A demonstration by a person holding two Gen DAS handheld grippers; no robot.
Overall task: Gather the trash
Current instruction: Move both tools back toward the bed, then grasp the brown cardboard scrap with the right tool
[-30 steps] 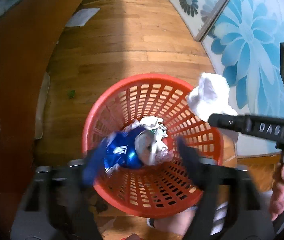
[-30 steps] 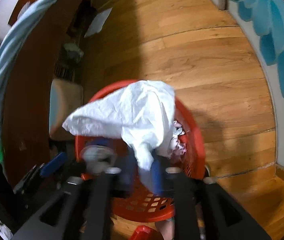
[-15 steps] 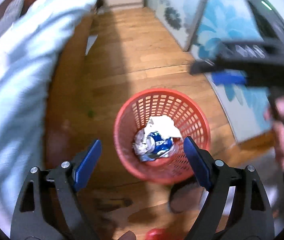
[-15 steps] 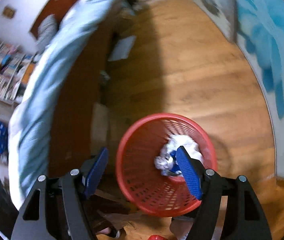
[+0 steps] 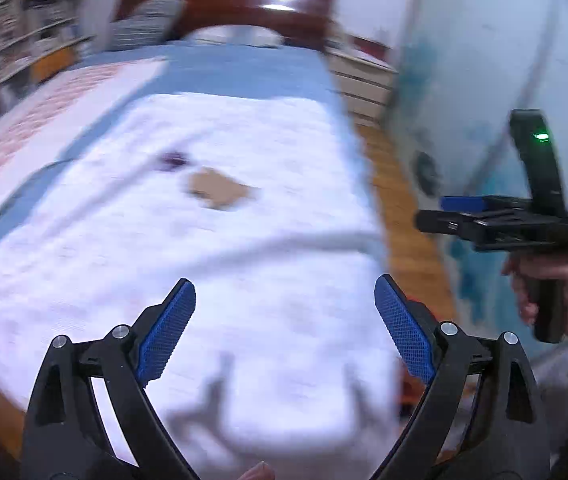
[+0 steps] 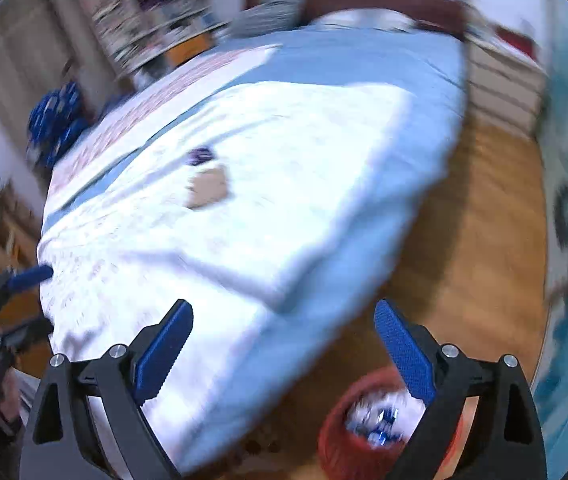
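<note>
Both the left gripper [image 5: 285, 296] and the right gripper [image 6: 284, 318] hang over the bed [image 5: 244, 240] with fingers wide apart and empty, a brown scrap [image 5: 220, 190] lying mid-bed and the red basket [image 6: 335, 440] of trash on the floor beside it.

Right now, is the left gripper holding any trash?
No, the left gripper is wide open with only the bed's white cover showing between its blue pads.
</note>
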